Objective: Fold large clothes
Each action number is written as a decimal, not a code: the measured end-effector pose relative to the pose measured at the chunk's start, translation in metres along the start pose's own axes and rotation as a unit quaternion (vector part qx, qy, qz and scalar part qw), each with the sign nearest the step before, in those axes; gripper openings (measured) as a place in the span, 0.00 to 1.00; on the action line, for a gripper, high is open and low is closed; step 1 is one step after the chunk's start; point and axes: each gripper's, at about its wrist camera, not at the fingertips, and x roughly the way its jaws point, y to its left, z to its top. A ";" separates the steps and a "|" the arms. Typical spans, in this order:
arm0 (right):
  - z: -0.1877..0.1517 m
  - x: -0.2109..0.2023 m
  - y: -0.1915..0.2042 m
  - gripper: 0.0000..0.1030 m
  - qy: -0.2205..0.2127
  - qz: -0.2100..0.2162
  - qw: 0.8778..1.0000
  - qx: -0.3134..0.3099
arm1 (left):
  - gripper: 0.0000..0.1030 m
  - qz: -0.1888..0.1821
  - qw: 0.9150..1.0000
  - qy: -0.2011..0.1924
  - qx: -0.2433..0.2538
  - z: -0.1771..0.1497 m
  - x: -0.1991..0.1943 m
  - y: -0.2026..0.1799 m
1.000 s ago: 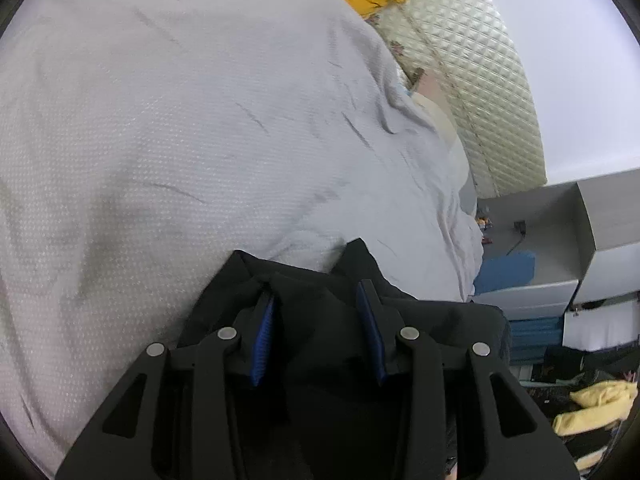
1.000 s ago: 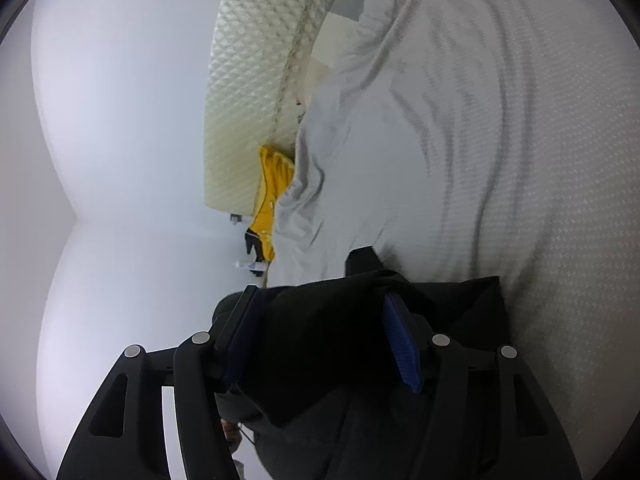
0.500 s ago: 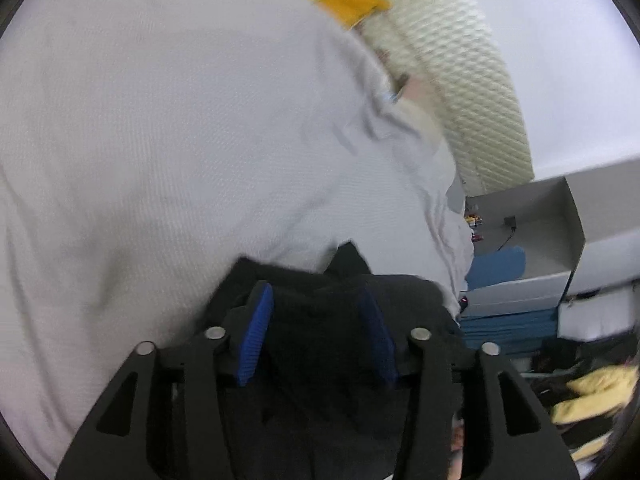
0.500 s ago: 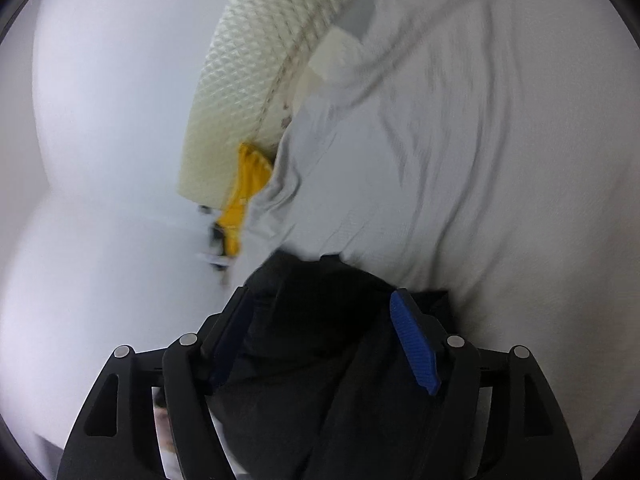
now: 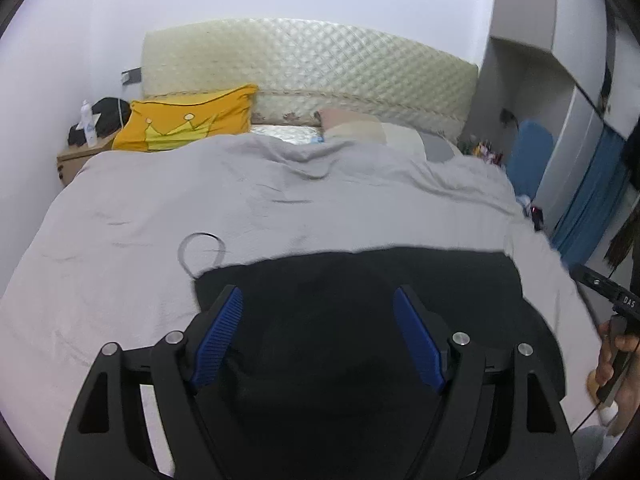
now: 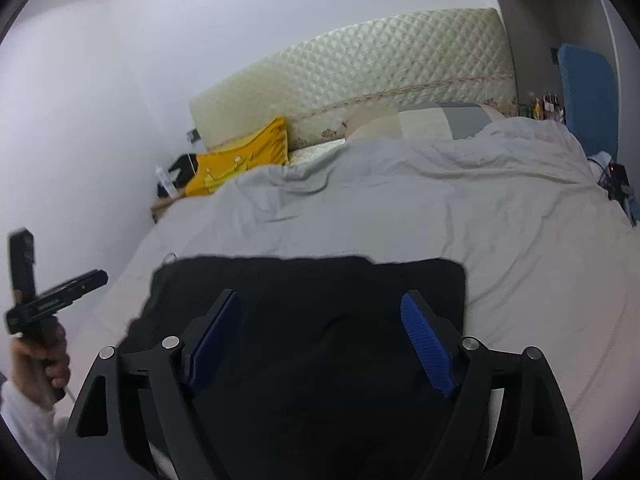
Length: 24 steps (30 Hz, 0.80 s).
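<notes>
Garment: black garment lies flat on the grey duvet, lower centre of both frames.
Left hand-held gripper: released, fingers spread wide above the cloth.
Right hand-held gripper: released, likewise.
Upper left: yellow crown pillow.

The garment is lying flat on the bed, at its near end, and my left claw and right claw are hanging over it, left and right of each other. A cord loop is lying on the cover just beyond the garment's left corner. Behind, pillows are leaning against the headboard. A nightstand is standing left of the bed, shelves right.
</notes>
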 end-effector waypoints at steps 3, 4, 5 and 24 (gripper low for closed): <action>-0.019 0.032 0.011 0.83 0.014 -0.005 1.000 -0.008 | 0.76 0.004 1.000 0.009 0.008 -0.011 0.027 -0.019; -0.027 0.045 0.014 0.83 0.020 -0.011 1.000 -0.013 | 0.76 0.008 1.000 0.009 0.014 -0.015 0.033 -0.023; -0.032 0.054 0.012 0.83 0.024 -0.017 0.999 -0.018 | 0.76 0.013 1.000 0.008 0.023 -0.019 0.043 -0.029; -0.026 0.124 0.000 1.00 0.036 -0.058 0.997 -0.030 | 0.76 0.059 0.997 0.021 0.037 -0.011 0.133 -0.047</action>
